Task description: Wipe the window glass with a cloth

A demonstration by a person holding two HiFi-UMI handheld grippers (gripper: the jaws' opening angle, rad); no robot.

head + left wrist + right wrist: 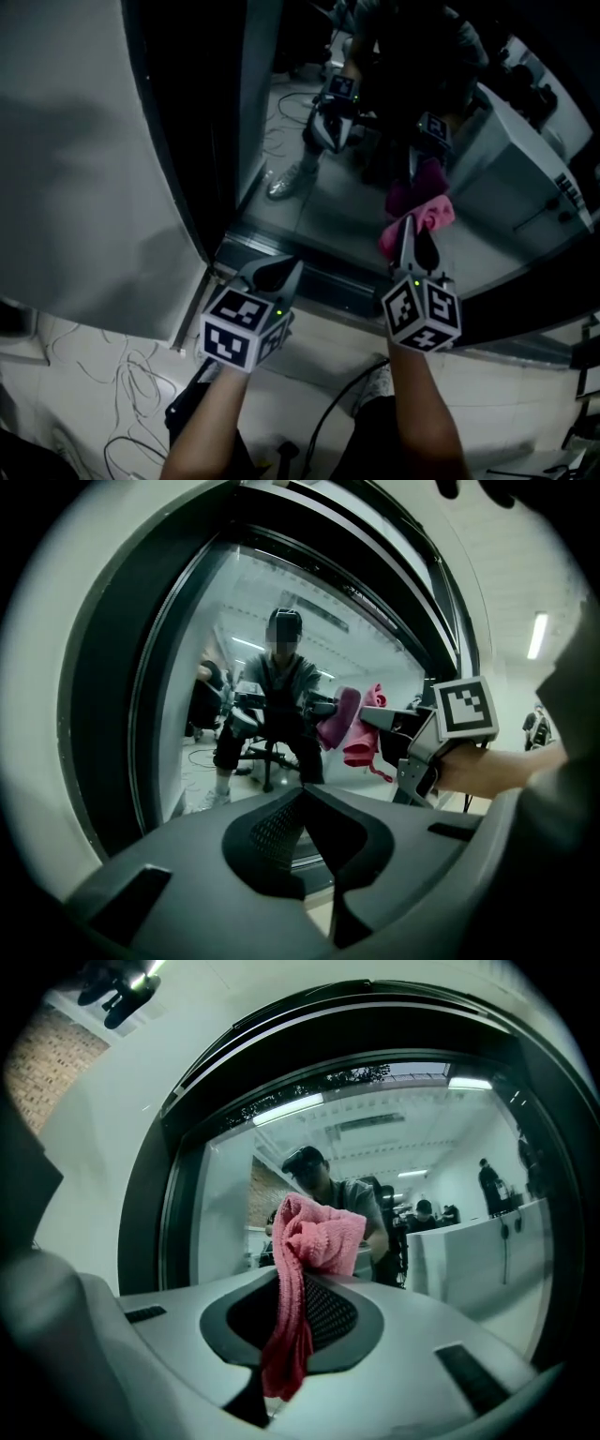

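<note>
The window glass stands in a dark frame and mirrors the person and both grippers. My right gripper is shut on a pink cloth, whose bunched end meets its own darker reflection on the pane's lower part. In the right gripper view the pink cloth is clamped between the jaws of the right gripper, with a tail hanging below. My left gripper points at the bottom frame to the left, jaws together and empty. In the left gripper view the left gripper faces the window glass, with the pink cloth to its right.
A white wall panel borders the dark window frame on the left. The lower frame rail runs just ahead of both grippers. Thin cables and a black cord lie on the pale floor below.
</note>
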